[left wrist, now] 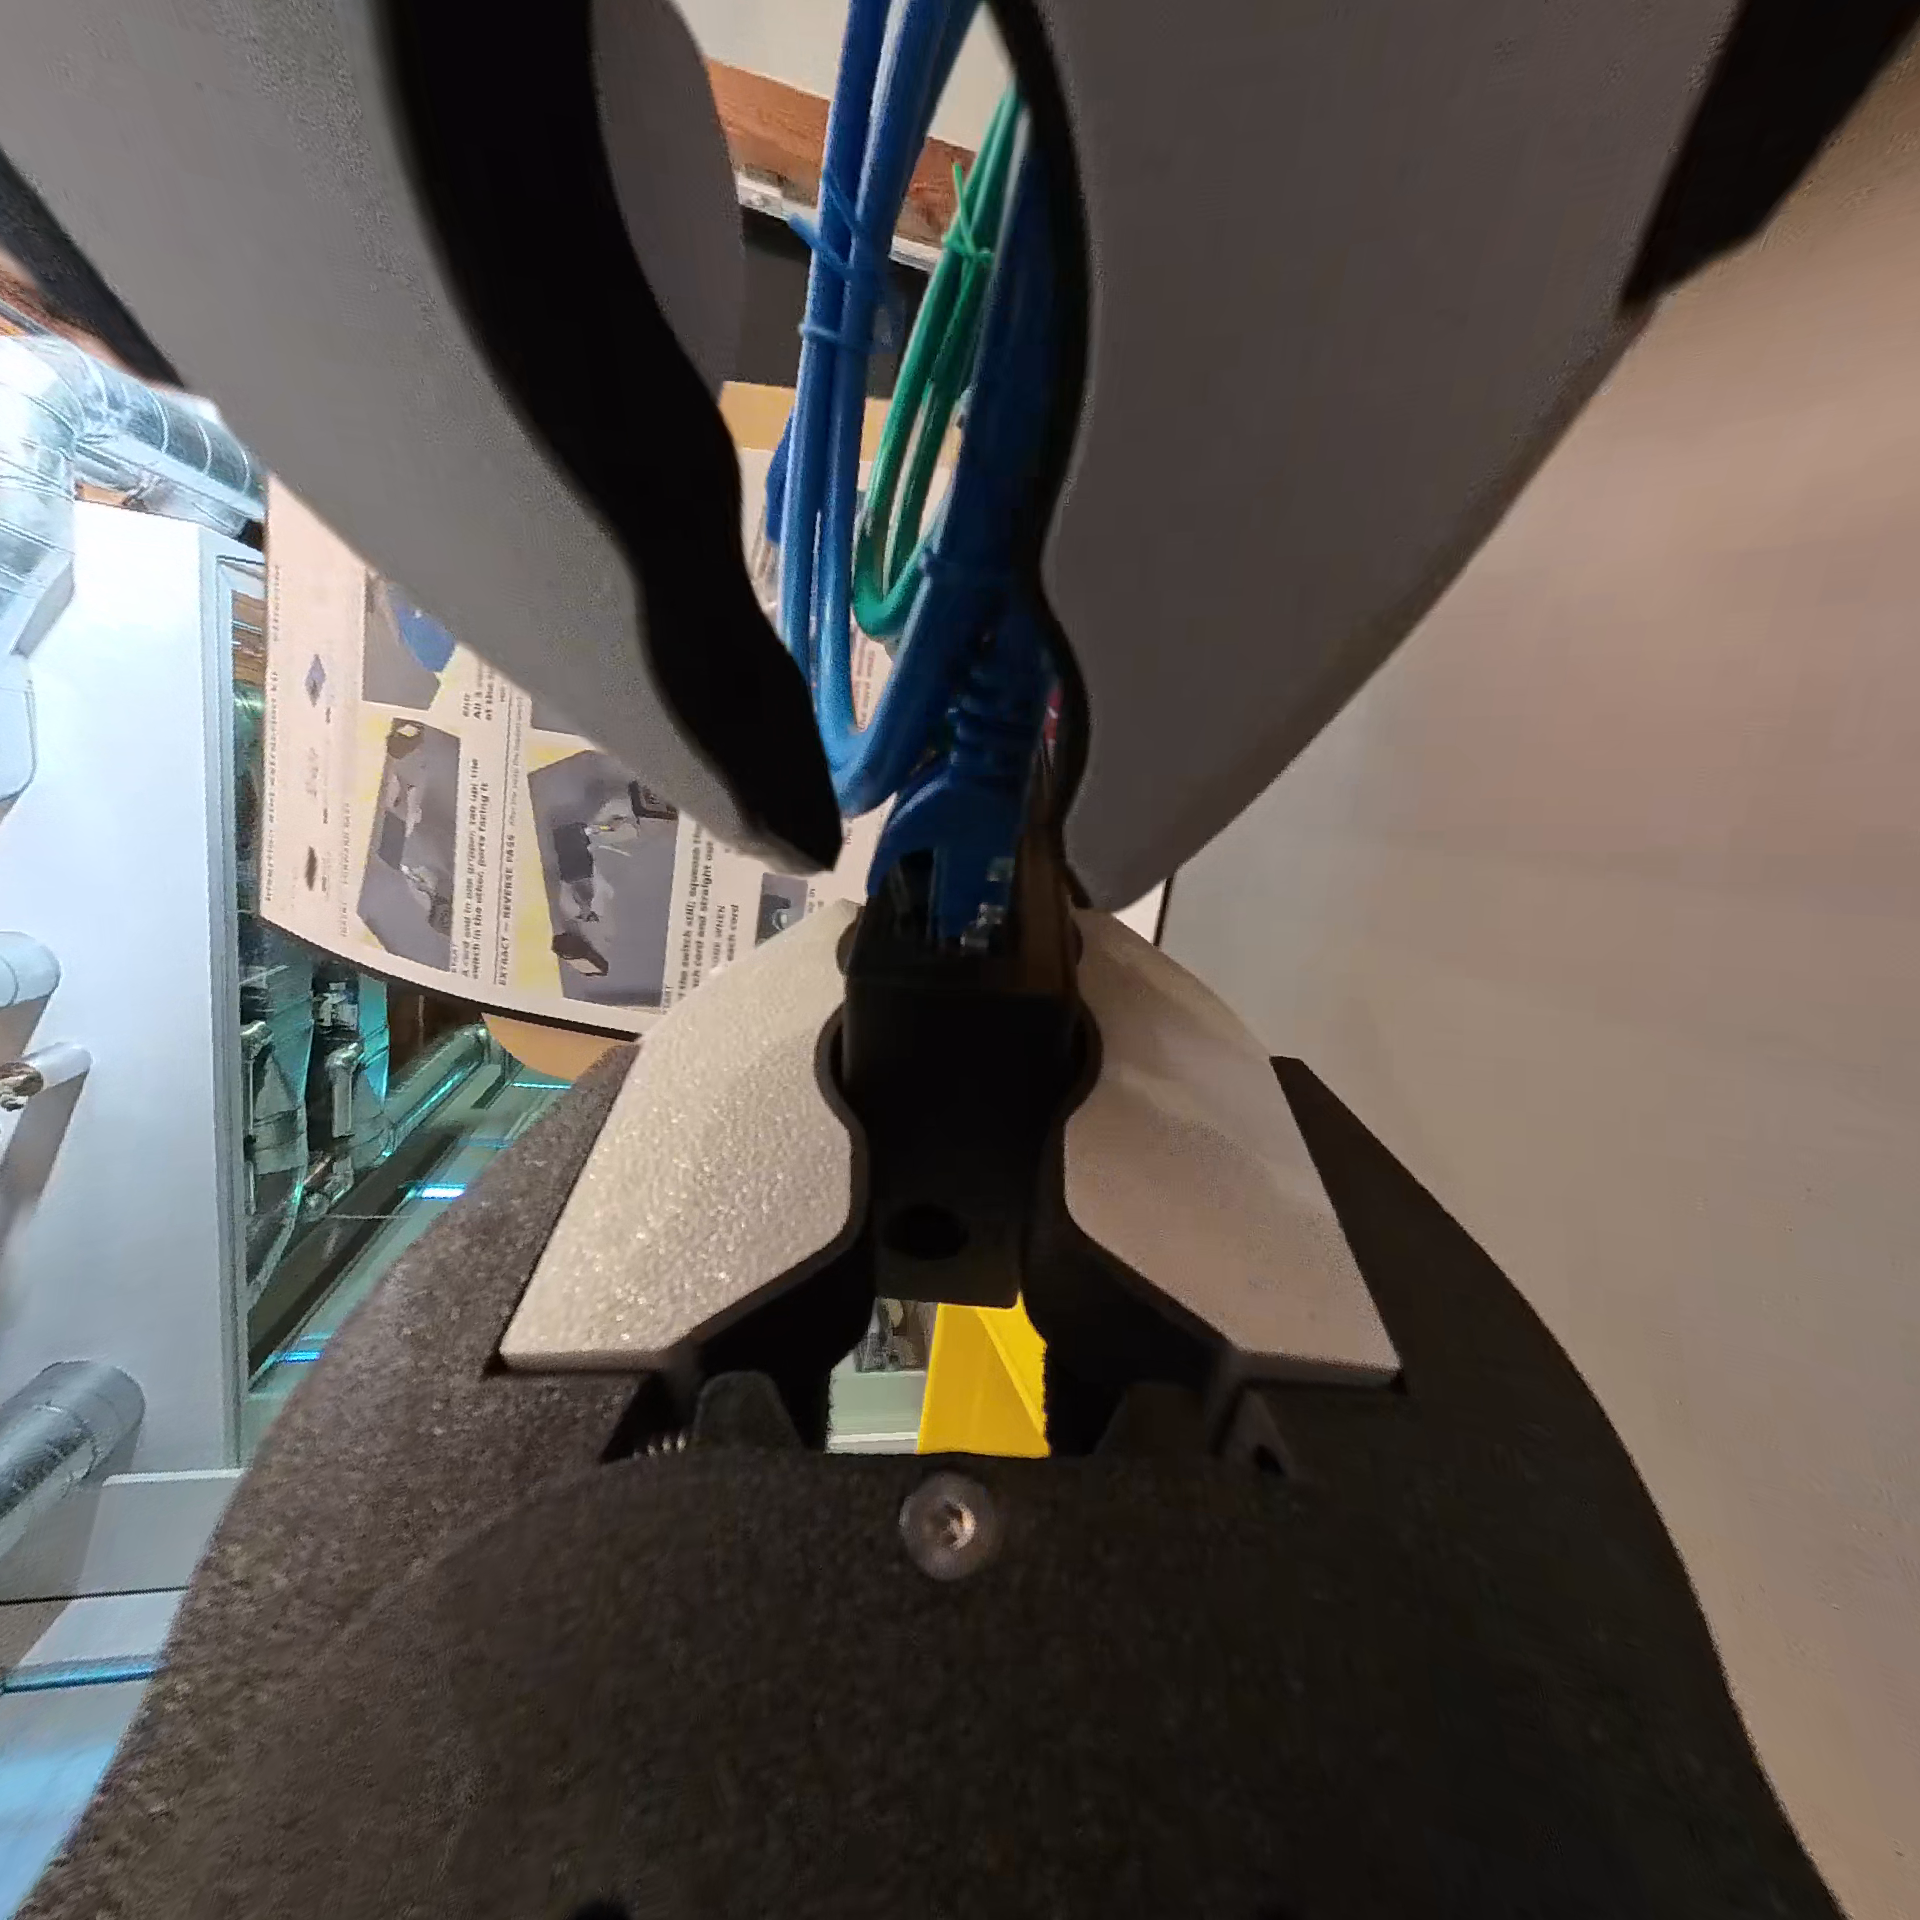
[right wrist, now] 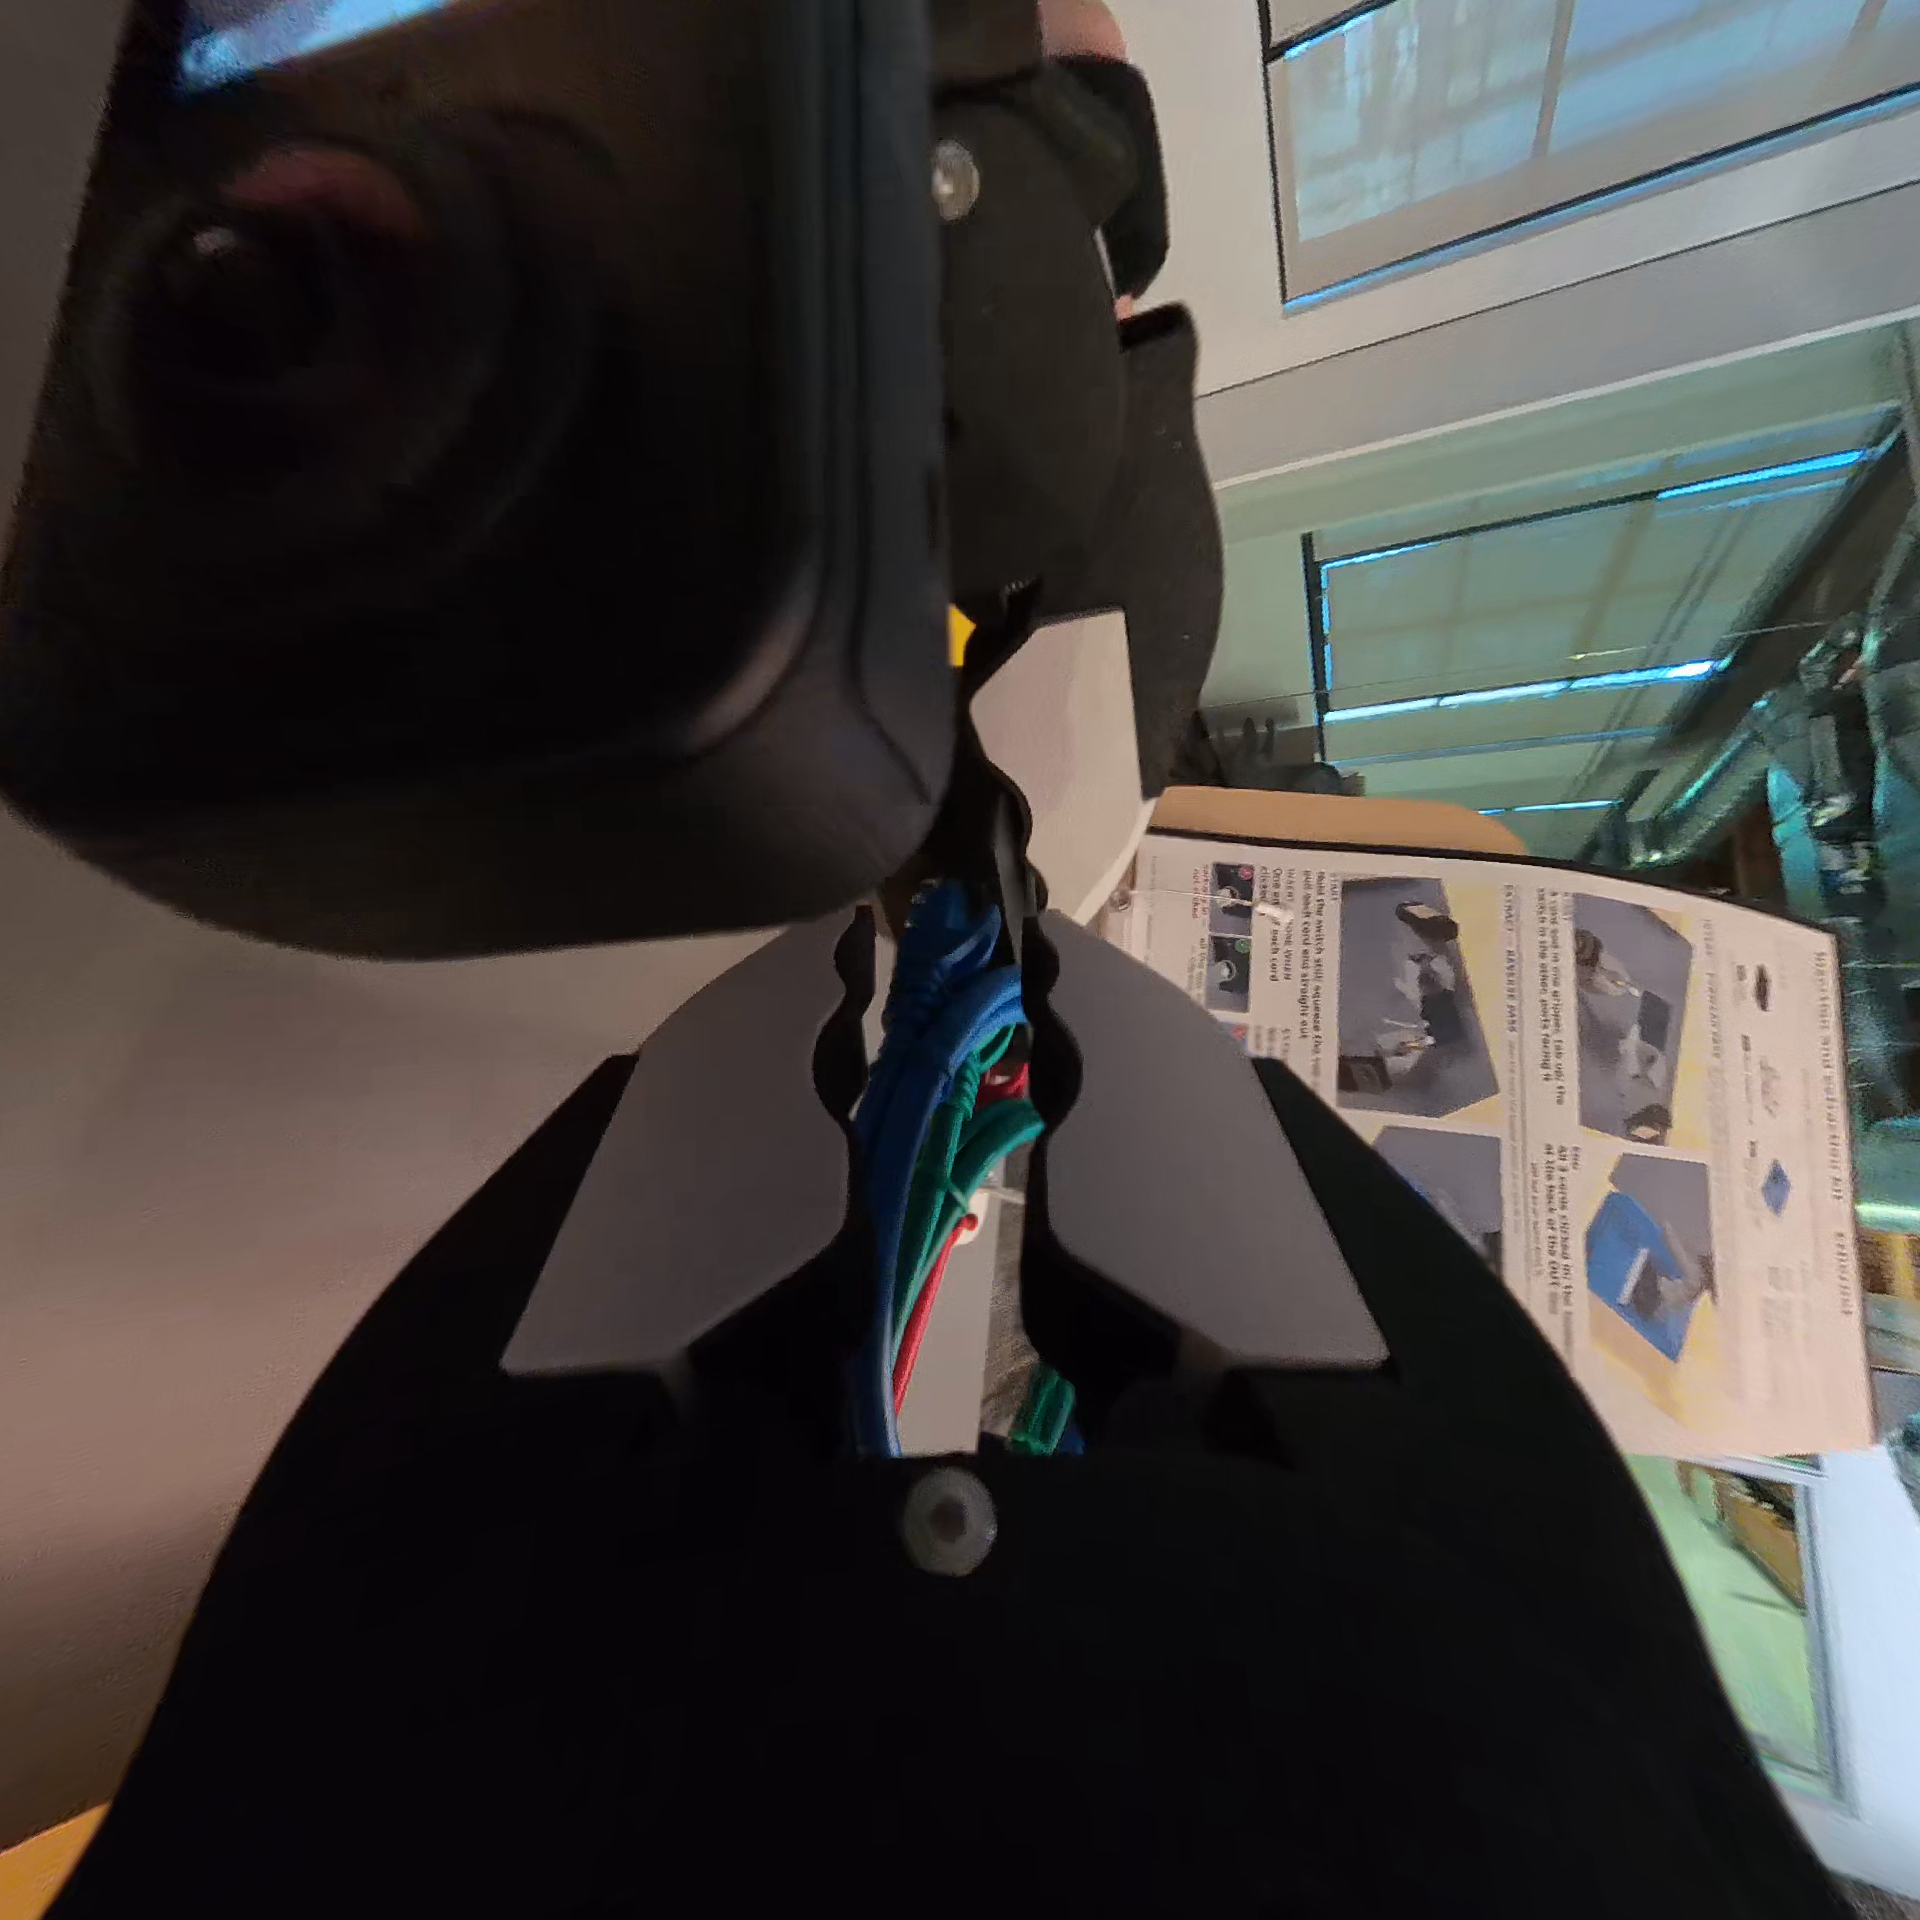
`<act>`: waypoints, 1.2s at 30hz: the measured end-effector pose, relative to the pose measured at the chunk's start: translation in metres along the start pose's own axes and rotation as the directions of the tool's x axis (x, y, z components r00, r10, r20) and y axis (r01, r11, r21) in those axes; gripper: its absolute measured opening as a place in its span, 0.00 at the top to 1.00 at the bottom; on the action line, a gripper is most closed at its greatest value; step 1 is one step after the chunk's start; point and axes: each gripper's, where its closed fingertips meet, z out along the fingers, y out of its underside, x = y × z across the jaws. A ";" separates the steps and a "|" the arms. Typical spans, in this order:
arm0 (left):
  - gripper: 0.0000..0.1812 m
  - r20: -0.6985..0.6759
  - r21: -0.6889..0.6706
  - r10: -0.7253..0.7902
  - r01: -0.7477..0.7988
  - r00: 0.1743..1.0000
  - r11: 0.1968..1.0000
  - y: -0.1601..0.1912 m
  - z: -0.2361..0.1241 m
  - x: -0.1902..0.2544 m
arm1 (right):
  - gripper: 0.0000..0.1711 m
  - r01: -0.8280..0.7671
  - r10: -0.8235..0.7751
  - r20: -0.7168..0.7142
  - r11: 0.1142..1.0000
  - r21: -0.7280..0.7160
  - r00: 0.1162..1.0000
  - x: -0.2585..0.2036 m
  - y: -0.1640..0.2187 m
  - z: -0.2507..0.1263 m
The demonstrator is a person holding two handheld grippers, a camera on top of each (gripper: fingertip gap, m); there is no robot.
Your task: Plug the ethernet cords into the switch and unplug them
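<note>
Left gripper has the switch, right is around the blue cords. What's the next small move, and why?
Probably tighten the right gripper on the blue plug at the switch, then move it straight, not sideways. The left gripper clamps the switch steady and the plug sits between the right fingers; whether it's seated or firmly gripped, I can't tell.
</note>
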 end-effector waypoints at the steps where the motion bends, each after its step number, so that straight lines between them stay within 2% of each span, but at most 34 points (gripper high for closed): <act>1: 0.83 0.005 -0.002 0.004 -0.004 1.000 1.000 0.000 -0.001 -0.001 | 0.84 0.019 -0.019 -0.011 1.000 0.009 1.000 0.000 -0.002 0.000; 7: 0.83 0.013 0.002 -0.002 0.002 1.000 1.000 0.000 -0.002 -0.005 | 0.90 0.127 -0.127 -0.079 0.992 -0.005 0.989 0.004 -0.005 -0.002; 17: 0.82 0.037 -0.020 0.012 -0.011 0.999 1.000 0.002 -0.005 -0.010 | 0.90 0.144 -0.146 -0.101 0.989 -0.030 0.984 0.007 -0.007 -0.002; 30: 0.83 -0.012 -0.056 0.065 -0.066 0.998 0.996 0.004 0.002 0.007 | 0.94 0.075 -0.072 0.027 0.990 -0.115 0.997 -0.007 0.004 0.004; 32: 0.82 -0.010 -0.049 0.074 -0.074 0.997 0.996 0.004 0.003 0.009 | 0.89 0.059 -0.053 0.047 0.991 -0.123 0.997 -0.010 0.006 0.004; 36: 0.82 -0.021 -0.047 0.102 -0.103 0.995 0.994 0.002 0.005 0.015 | 0.89 0.046 -0.033 0.093 0.989 -0.138 0.995 -0.016 0.009 0.003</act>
